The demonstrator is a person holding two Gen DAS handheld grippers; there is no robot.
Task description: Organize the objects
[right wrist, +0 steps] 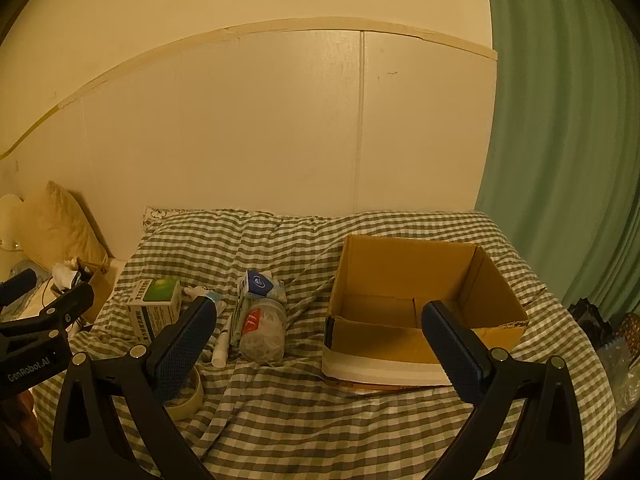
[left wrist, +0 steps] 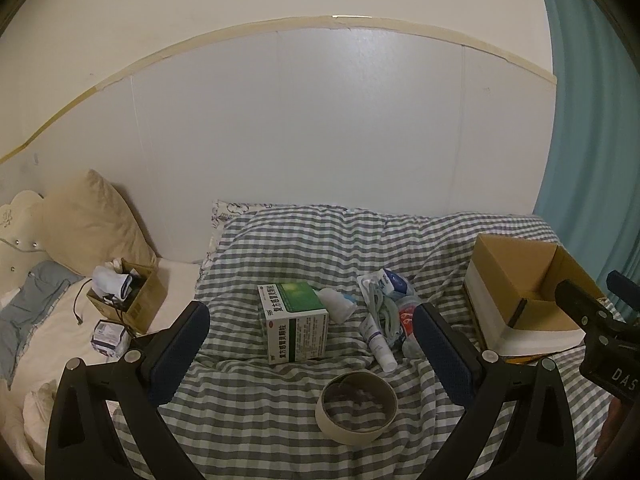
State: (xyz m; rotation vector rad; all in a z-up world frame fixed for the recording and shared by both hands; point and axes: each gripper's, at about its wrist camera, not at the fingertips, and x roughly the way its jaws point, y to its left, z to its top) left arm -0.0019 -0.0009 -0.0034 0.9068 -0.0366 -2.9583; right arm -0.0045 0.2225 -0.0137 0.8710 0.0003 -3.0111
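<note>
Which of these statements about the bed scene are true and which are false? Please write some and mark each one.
1. The big cardboard box is empty. True.
2. The left gripper holds the green medicine box. False: its jaws are open and grip nothing; the box stands on the checked blanket.
3. The tape roll lies nearer to the camera than the medicine box in the left wrist view. True.
4. The white tube is inside the big cardboard box. False: it lies on the blanket, in the pile left of that box.
5. The right gripper has its jaws open. True.
6. The curtain hangs left of the bed. False: it hangs on the right.
</note>
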